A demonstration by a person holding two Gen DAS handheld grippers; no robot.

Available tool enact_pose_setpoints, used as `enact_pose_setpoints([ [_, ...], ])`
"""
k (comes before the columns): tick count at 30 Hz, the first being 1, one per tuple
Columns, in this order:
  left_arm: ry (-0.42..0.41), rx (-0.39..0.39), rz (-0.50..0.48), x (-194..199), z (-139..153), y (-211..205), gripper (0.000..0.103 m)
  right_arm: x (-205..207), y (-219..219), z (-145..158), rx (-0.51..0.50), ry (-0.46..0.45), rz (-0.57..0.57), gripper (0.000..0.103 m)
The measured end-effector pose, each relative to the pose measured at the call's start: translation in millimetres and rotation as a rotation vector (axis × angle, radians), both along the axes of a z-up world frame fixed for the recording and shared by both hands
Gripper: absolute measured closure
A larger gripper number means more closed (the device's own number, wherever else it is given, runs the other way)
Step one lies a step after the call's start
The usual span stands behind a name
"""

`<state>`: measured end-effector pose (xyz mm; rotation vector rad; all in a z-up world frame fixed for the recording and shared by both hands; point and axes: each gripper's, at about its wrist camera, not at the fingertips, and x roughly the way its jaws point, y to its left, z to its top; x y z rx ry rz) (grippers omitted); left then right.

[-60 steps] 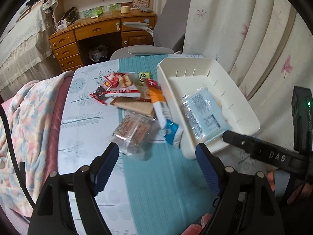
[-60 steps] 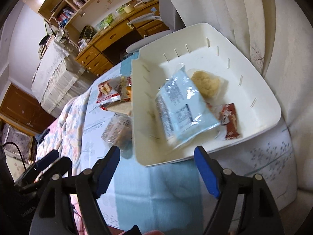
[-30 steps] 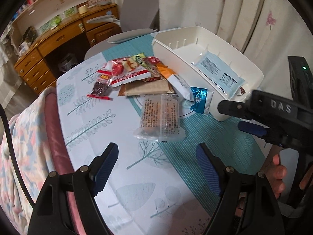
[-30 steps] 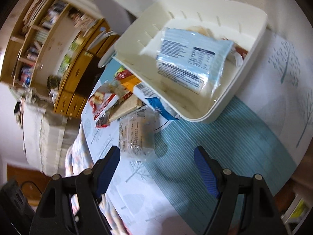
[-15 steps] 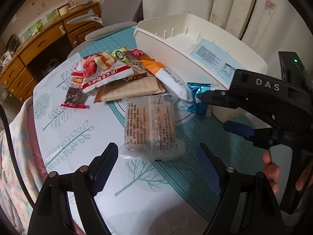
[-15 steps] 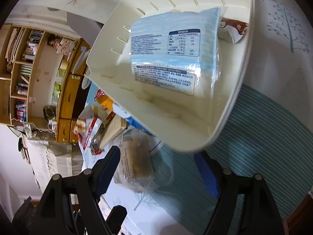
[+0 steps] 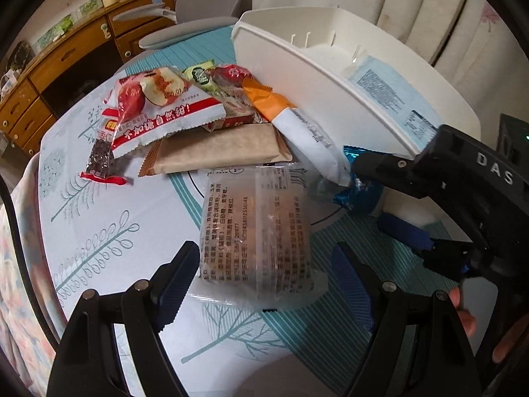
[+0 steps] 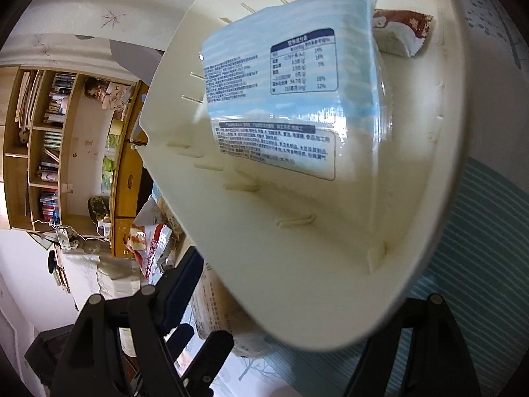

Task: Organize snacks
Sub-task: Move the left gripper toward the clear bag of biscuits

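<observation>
Left wrist view: the left claw [image 7: 264, 278] stands wide open and empty, its fingers flanking the near end of a clear-wrapped snack pack [image 7: 256, 231] lying flat on the tabletop [image 7: 109, 218]. Beyond it lie a brown packet [image 7: 215, 147] and a red-and-white bag [image 7: 155, 112], beside the white bin [image 7: 297, 76]. The right claw [image 7: 390, 198] reaches toward a blue wrapper [image 7: 358, 193]; its fingers are parted and whether they touch it cannot be told. The pack is probably light, crinkly, slippery and crushable, so it is best pinched gently across its short sides. Right wrist view: only this view shows the bin's interior, with a pale-blue packet [image 8: 297, 92] and a brown-wrapped snack [image 8: 401, 34] inside; one finger is hidden behind the bin's rim.
</observation>
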<state>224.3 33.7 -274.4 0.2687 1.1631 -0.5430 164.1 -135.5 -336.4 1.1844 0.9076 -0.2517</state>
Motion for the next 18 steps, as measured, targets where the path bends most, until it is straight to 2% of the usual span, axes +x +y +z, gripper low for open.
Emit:
enact_pose_setpoints([
  [10, 0.022, 0.048, 0.031, 14.8, -15.7, -10.2, 0.022, 6.4, -3.9, -6.0, 0.058, -0.005, 0.010, 0.041],
  [11, 0.024, 0.051, 0.037, 16.6, -17.2, -11.1, 0.022, 7.1, -3.9, -6.5, 0.065, -0.007, 0.011, 0.047],
  [16, 0.047, 0.058, 0.066, 24.8, -26.0, -13.8, 0.024, 5.4, -7.2, -8.4, 0.088, -0.024, 0.012, 0.057],
  [18, 0.052, 0.049, 0.075, 28.0, -29.6, -12.4, 0.027, 4.0, -7.3, -8.7, 0.089, -0.029, 0.015, 0.070],
])
